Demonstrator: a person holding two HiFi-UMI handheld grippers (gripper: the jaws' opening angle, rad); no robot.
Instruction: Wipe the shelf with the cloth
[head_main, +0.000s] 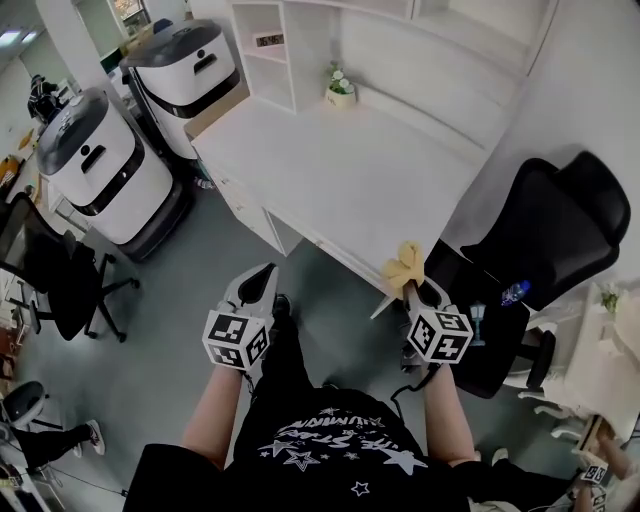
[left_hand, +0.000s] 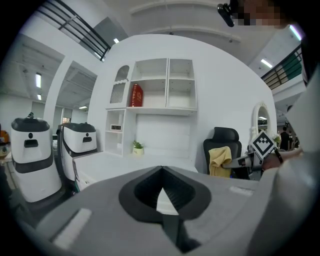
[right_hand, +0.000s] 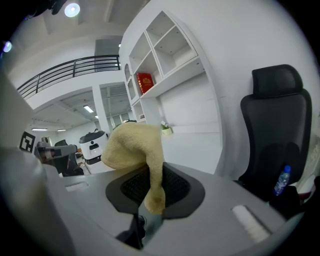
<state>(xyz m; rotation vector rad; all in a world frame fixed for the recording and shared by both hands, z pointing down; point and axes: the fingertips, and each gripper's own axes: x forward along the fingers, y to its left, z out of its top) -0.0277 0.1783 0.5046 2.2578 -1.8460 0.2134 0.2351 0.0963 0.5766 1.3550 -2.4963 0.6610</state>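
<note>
The white shelf unit (head_main: 262, 50) stands at the back of a white desk (head_main: 340, 170). In the left gripper view the shelf unit (left_hand: 167, 85) has several open compartments, one holding a red box (left_hand: 136, 95). My right gripper (head_main: 412, 290) is shut on a yellow cloth (head_main: 404, 266), held in the air just off the desk's near corner. The cloth (right_hand: 132, 145) bunches over the right gripper (right_hand: 151, 167), with the shelf (right_hand: 165, 50) ahead. My left gripper (head_main: 262, 283) hangs over the floor, short of the desk. Its jaws (left_hand: 161, 169) meet at the tips with nothing between them.
A small potted plant (head_main: 340, 88) sits on the desk near the shelf. To the right stands a black office chair (head_main: 545, 240) with a blue bottle (head_main: 515, 292) on its seat. Two white round-topped machines (head_main: 100, 165) (head_main: 190, 70) and another black chair (head_main: 50, 280) stand on the left.
</note>
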